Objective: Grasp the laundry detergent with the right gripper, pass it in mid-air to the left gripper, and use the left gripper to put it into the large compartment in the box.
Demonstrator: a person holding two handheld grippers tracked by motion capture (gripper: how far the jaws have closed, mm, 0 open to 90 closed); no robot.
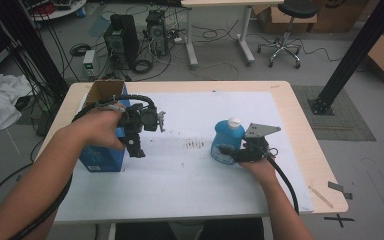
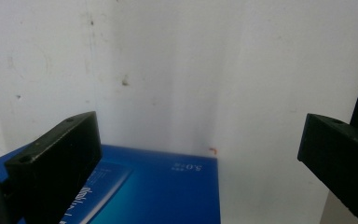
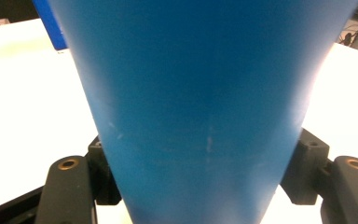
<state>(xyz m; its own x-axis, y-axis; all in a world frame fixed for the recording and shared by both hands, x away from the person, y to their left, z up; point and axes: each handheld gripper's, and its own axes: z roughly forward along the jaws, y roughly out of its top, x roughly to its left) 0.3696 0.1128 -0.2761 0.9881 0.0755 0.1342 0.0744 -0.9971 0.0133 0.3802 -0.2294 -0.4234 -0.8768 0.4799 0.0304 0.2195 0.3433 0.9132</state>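
Jaws of the right gripper point(image 1: 226, 150) are seen clamped on the lower body of the blue bottle point(image 1: 227, 140), which stands upright on the desk point(image 1: 190, 165); in the right gripper view the bottle point(image 3: 200, 107) sits squarely between them, touching both sides. Smooth plastic is noted, judged slippery and somewhat yielding, with weight depending on unseen contents; the low, wide grip is judged sound, while the white cap point(image 1: 234, 121) is judged too narrow. Jaws of the left gripper point(image 1: 145, 131) are held apart, empty, above the blue box point(image 1: 102, 150), whose top point(image 2: 158, 191) lies just below them. Well left of the bottle, the box is judged no obstruction.
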